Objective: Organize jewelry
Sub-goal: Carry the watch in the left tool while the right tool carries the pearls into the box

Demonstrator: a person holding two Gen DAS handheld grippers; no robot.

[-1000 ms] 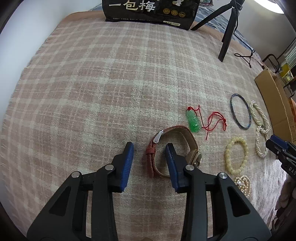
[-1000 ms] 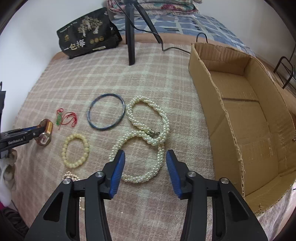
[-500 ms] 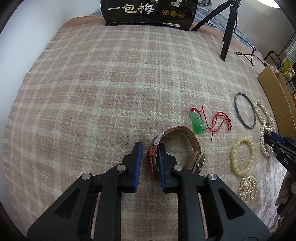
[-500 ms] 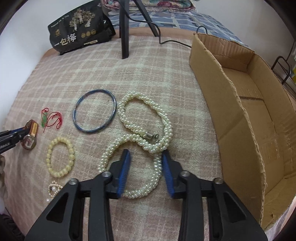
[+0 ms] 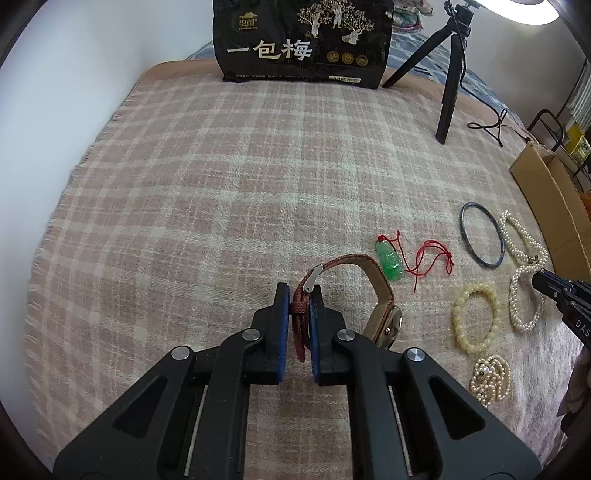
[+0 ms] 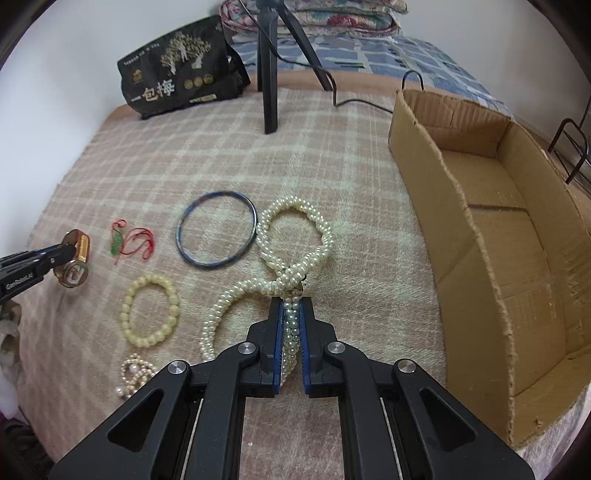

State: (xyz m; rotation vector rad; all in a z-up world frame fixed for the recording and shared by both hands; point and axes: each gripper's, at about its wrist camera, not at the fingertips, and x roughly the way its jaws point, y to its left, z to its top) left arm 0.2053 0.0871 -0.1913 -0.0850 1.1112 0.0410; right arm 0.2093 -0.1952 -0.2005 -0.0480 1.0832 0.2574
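Lighting: bright, even, diffuse; lamp (image 5: 532, 9) glares at top right of left view. Shadows: soft, faint, under tripod (image 6: 269, 74) and box (image 6: 480, 236). Focus: sharp centre, slight softening outward. Distortion: strong fisheye, blanket (image 5: 184, 184) edges bowed; dark vignette in all corners

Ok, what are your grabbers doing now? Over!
Left hand-held gripper shut on watch strap. Right hand-held gripper shut on pearl necklace. Both items lie on blanket. Box open, path clear.
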